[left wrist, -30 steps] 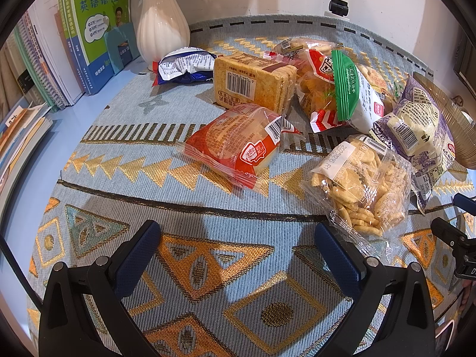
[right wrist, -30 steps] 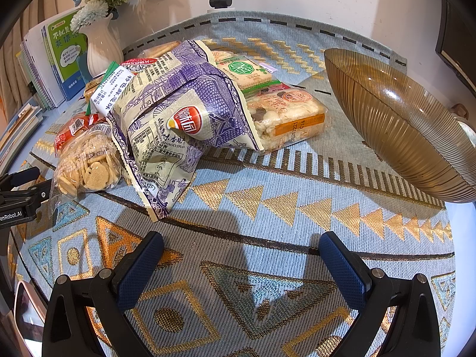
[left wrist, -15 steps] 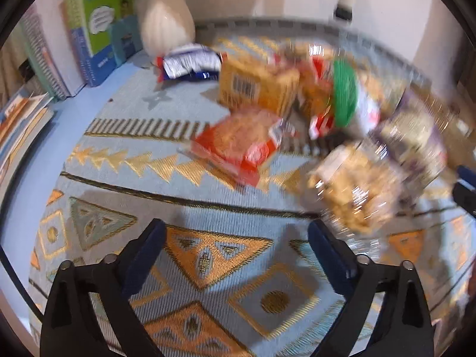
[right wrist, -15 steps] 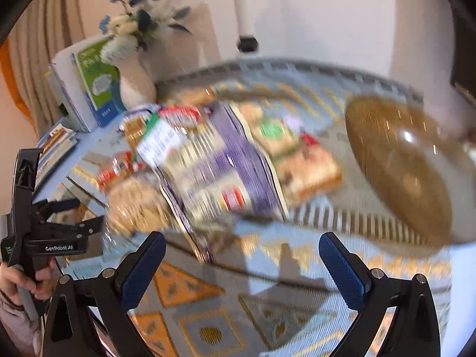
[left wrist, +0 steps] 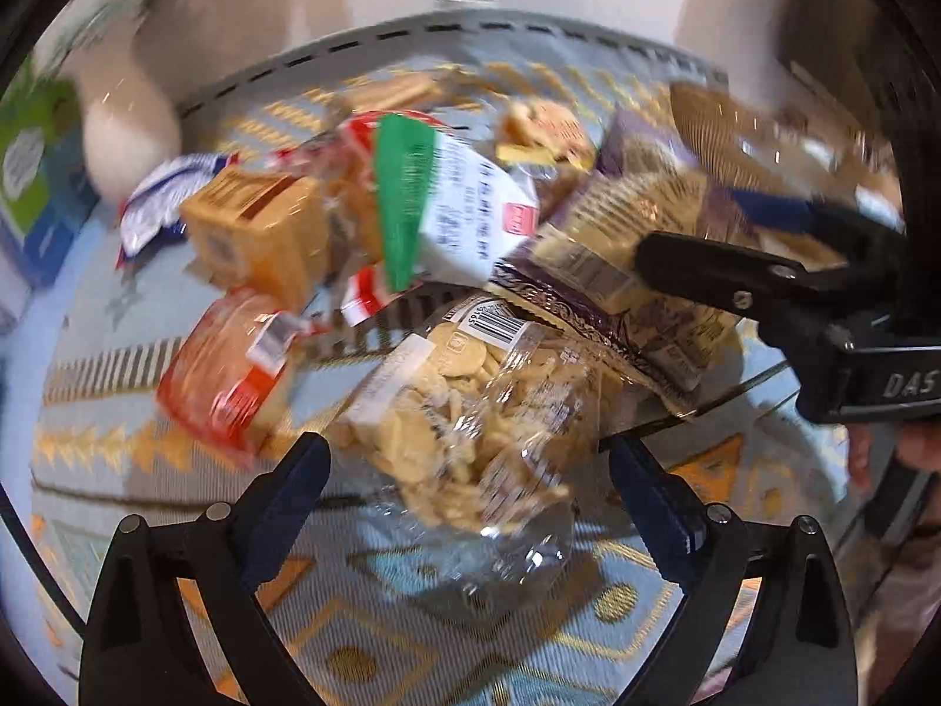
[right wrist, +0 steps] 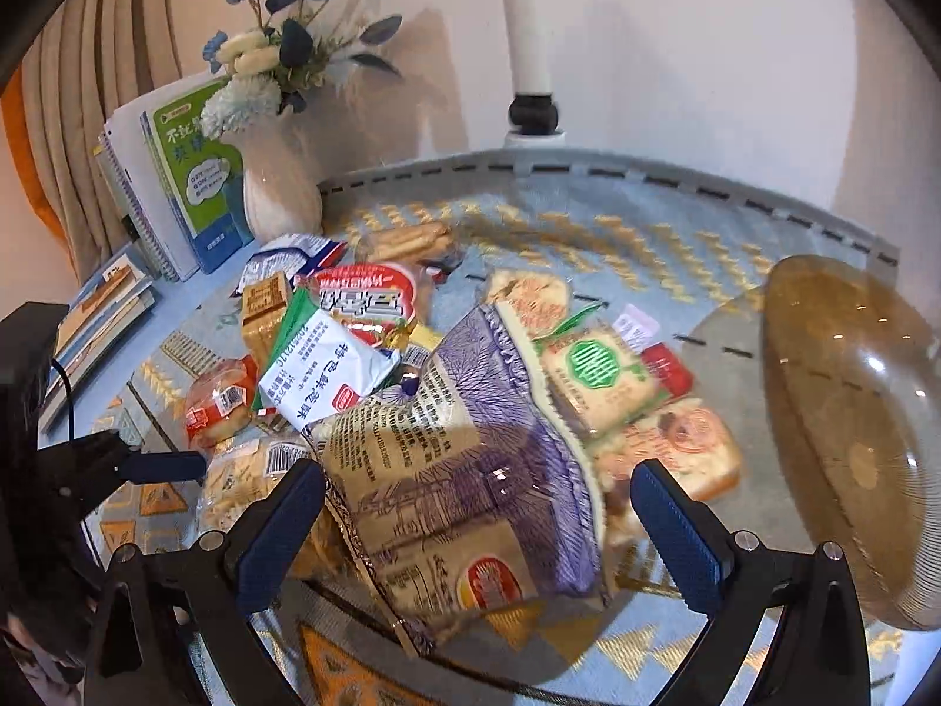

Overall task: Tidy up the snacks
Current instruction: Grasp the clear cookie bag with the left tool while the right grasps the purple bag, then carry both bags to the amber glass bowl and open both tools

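Note:
A heap of snack packets lies on a patterned cloth. My left gripper point(left wrist: 467, 488) is open, its jaws either side of a clear bag of round biscuits point(left wrist: 470, 406). My right gripper point(right wrist: 476, 506) is open around the near end of a purple and cream bag point(right wrist: 464, 459); that bag also shows in the left wrist view point(left wrist: 635, 247). A white and green packet point(right wrist: 323, 376), a red bun packet point(left wrist: 229, 370), an orange cracker pack point(left wrist: 253, 229) and a green-label rice cracker pack point(right wrist: 594, 376) lie around them. The left wrist view is blurred.
An amber glass bowl point(right wrist: 847, 429) stands at the right on the cloth. A white vase with blue flowers point(right wrist: 276, 182) and upright books point(right wrist: 176, 176) stand at the back left. A white pole point(right wrist: 529, 29) rises at the back edge.
Both grippers have moved forward into the heap. The left now straddles the biscuit bag and the right straddles the purple bag. Both views swung as they moved.

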Available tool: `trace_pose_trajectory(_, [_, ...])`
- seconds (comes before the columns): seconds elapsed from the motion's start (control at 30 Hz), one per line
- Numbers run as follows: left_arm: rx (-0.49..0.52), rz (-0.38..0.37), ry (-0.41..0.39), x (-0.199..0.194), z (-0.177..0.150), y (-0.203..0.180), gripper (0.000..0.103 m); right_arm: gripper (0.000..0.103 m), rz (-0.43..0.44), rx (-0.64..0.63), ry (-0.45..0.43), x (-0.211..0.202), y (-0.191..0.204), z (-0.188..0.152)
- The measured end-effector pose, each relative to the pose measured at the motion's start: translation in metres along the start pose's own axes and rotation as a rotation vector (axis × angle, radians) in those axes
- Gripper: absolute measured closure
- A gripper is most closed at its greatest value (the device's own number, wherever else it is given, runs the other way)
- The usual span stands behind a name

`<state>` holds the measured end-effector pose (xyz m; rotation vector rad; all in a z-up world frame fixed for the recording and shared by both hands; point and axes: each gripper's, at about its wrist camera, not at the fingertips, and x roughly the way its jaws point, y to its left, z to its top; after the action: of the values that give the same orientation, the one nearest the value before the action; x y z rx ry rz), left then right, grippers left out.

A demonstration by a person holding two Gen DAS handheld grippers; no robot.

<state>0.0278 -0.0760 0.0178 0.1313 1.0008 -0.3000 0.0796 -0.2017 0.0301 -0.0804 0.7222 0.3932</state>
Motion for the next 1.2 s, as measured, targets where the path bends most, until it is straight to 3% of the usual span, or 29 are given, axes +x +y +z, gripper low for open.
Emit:
trace_pose_trajectory(0.1, [0.038,0.029,-0.001,0.009,0.000,-0.003,0.013,0.002,0.036,-0.003,0.015,0.011,0.001,-0.002])
trace_pose_trajectory(0.17, [0.045,0.030,-0.024,0.008,0.000,-0.001,0.021,0.033,0.094,0.018,-0.009,0.011,-0.002,-0.006])
trace_pose_trajectory(0.3, [0.045,0.057,-0.067,-0.004,-0.001,-0.002,0.031,0.041,0.112,0.020,-0.077,-0.003,-0.004,-0.008])
trace_pose_trajectory(0.43, [0.025,0.082,-0.076,-0.010,-0.001,-0.003,0.032,0.042,0.141,0.051,-0.159,-0.027,-0.011,-0.004])
trace_pose_trajectory(0.8, [-0.010,0.091,-0.140,-0.045,0.018,-0.013,0.032,0.042,0.205,0.169,-0.238,-0.067,-0.052,0.006])
trace_pose_trajectory(1.2, [-0.057,0.069,-0.179,-0.061,0.064,-0.035,0.032,0.042,0.197,0.250,-0.255,-0.104,-0.111,0.023])
